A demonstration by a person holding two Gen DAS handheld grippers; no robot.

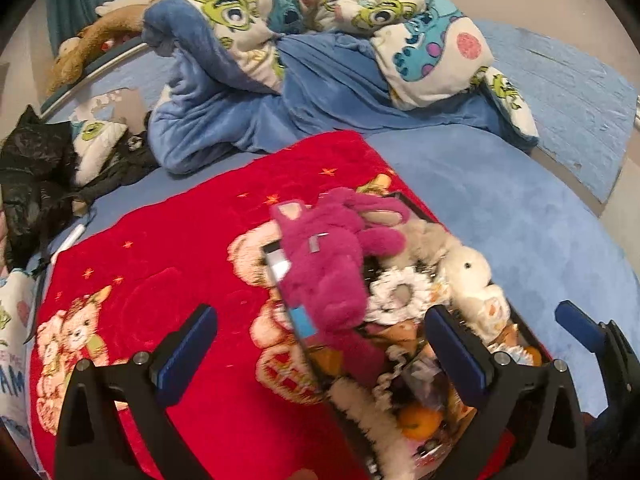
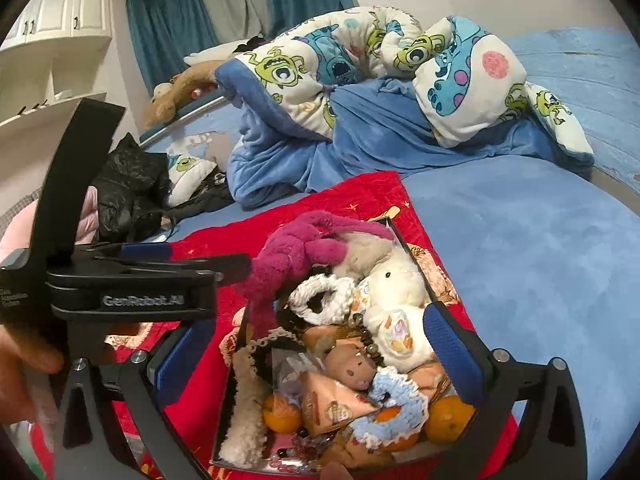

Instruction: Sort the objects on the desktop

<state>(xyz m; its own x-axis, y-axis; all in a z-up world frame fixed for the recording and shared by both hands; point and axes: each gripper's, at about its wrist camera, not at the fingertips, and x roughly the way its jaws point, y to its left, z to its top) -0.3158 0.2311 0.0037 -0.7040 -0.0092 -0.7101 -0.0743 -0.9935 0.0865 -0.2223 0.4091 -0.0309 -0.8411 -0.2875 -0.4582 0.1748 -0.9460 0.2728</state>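
Observation:
A dark box [image 2: 230,396] full of small things sits on a red blanket [image 1: 168,248]. A magenta plush [image 1: 328,264] hangs over the box's far left edge; it also shows in the right wrist view [image 2: 288,260]. A white plush [image 2: 396,292], crocheted scrunchies [image 2: 320,296], oranges [image 2: 448,420] and snack packets [image 2: 332,404] fill the box. My left gripper [image 1: 320,352] is open just in front of the magenta plush, holding nothing. My right gripper [image 2: 320,360] is open above the box. The left gripper's body [image 2: 132,280] shows at the left of the right wrist view.
The red blanket lies on a blue bed [image 2: 520,248]. A crumpled monster-print quilt [image 2: 360,60] lies behind, a black jacket [image 2: 128,184] and a brown plush [image 2: 180,88] at the left. White shelves [image 2: 52,60] stand beyond the bed.

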